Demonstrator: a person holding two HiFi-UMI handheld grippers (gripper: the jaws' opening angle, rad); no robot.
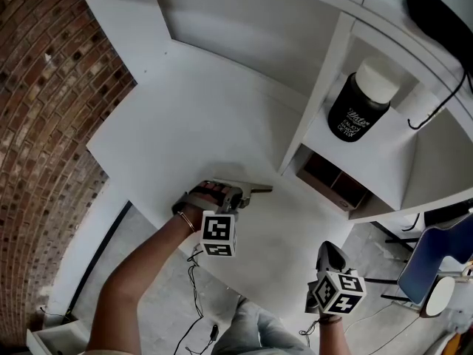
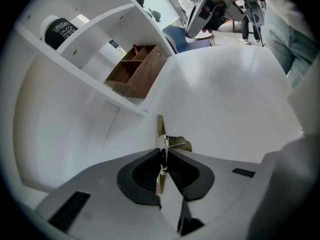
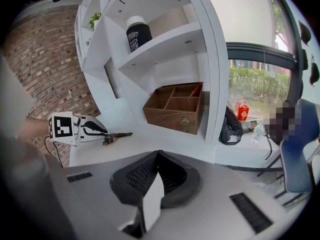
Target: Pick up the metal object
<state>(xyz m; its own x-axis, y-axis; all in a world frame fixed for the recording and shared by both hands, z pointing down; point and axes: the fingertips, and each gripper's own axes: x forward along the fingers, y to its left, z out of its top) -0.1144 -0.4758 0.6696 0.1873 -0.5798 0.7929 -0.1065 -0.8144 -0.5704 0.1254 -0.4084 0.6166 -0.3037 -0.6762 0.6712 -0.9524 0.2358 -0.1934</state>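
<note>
A thin, brass-coloured metal object (image 1: 257, 191) lies on the white table (image 1: 185, 109) just left of the shelf unit's foot. My left gripper (image 1: 241, 196) points down at it. In the left gripper view its jaws stand shut on the metal object (image 2: 161, 133), whose strip sticks out ahead of the pads. The right gripper view shows the same metal object (image 3: 118, 134) jutting from the left gripper (image 3: 97, 129). My right gripper (image 1: 329, 254) hangs off the table's near right edge, jaws shut (image 3: 157, 153) with nothing between them.
A white shelf unit (image 1: 319, 98) rises at the right. A partitioned wooden box (image 1: 334, 184) sits under its lowest shelf, and a black jar with a white lid (image 1: 361, 103) stands above. A brick wall (image 1: 44, 87) runs along the left. A blue chair (image 1: 437, 256) stands at lower right.
</note>
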